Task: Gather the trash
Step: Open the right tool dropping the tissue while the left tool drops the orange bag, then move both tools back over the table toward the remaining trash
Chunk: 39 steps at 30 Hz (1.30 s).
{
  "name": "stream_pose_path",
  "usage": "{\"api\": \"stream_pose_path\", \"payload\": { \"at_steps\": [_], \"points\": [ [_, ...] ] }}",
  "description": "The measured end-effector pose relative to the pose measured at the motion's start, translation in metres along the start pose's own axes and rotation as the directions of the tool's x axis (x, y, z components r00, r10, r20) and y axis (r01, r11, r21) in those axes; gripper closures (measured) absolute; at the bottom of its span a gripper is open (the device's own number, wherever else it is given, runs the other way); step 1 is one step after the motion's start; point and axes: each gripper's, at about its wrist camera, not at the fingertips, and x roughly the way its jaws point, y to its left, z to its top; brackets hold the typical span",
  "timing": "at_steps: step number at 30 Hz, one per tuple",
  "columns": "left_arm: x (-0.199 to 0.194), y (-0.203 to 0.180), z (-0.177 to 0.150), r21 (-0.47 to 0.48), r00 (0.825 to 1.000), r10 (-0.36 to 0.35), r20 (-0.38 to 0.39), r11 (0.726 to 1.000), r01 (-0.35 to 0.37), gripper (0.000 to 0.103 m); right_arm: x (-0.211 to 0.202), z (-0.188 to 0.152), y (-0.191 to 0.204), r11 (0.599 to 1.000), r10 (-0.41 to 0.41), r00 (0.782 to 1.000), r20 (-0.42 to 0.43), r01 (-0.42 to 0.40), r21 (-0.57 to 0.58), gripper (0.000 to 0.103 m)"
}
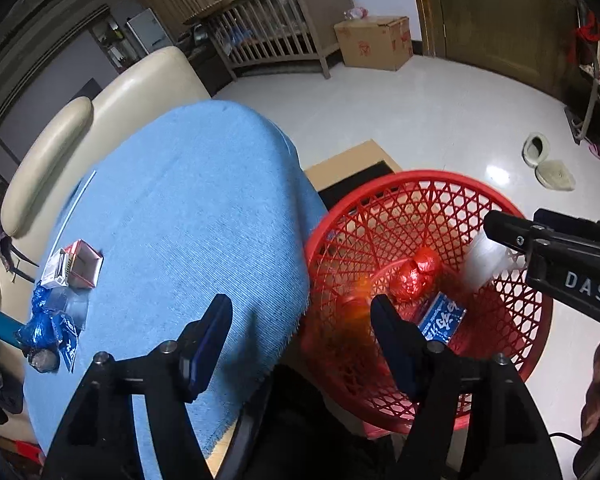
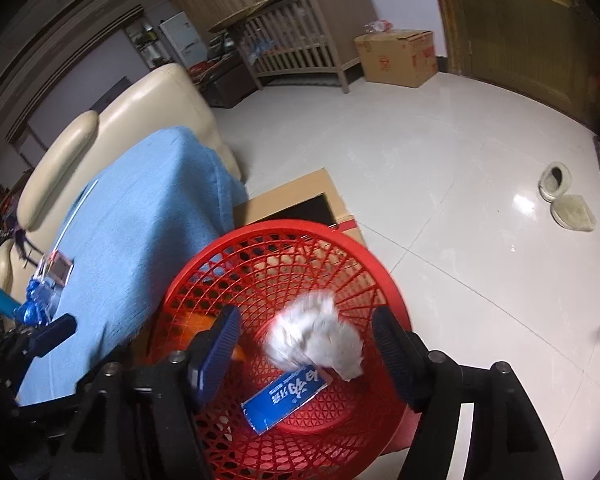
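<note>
A red mesh basket [image 1: 512, 320] [image 2: 220, 264] stands beside a table under a blue cloth [image 1: 188, 208] [image 2: 140, 208]. In it lie a blue packet [image 1: 442, 322] [image 2: 286, 400] and a red foil wrapper [image 1: 418, 274]. A blurred orange piece [image 1: 360, 296] falls by my open, empty left gripper [image 1: 302, 316]. My right gripper [image 2: 306, 330] is open over the basket, with a blurred white crumpled tissue [image 2: 316, 336] dropping between its fingers; it also shows in the left wrist view [image 1: 486, 258]. On the cloth's left lie an open cigarette box [image 1: 74, 270] and blue wrappers [image 1: 48, 330].
A cream sofa [image 1: 112, 112] stands behind the table. A flat cardboard piece [image 1: 352, 164] lies under the basket on the white tiled floor. Slippers [image 1: 548, 162] lie at the right. A wooden crib [image 1: 276, 28] and a cardboard box [image 1: 374, 42] stand at the far wall.
</note>
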Motion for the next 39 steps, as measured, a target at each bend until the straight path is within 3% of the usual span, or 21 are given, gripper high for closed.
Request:
{"api": "stream_pose_path", "payload": {
  "at_steps": [11, 20, 25, 32, 39],
  "points": [
    [-0.025, 0.045, -0.007, -0.111, 0.998, 0.036, 0.058, 0.993, -0.030, 0.031, -0.011, 0.005, 0.012, 1.000, 0.006, 1.000, 0.031, -0.005, -0.018, 0.031],
    [-0.036, 0.104, -0.038, -0.267, 0.996, 0.070, 0.055, 0.962, -0.053, 0.031, -0.016, 0.001, 0.065, 0.990, 0.037, 0.999, 0.027, -0.034, -0.136, 0.031],
    [-0.047, 0.144, -0.067, -0.369, 0.993, 0.102, 0.054, 0.927, -0.076, 0.031, -0.022, -0.008, 0.115, 0.969, 0.070, 0.997, 0.024, -0.062, -0.239, 0.031],
    [-0.050, 0.201, -0.110, -0.514, 0.990, 0.143, 0.009, 0.850, -0.118, 0.030, -0.027, -0.036, 0.185, 0.914, 0.117, 0.993, -0.008, -0.110, -0.391, 0.031],
    [-0.047, 0.235, -0.144, -0.604, 0.988, 0.150, -0.022, 0.786, -0.133, 0.030, -0.024, -0.068, 0.230, 0.859, 0.119, 0.992, -0.052, -0.129, -0.495, 0.031]
  ]
}}
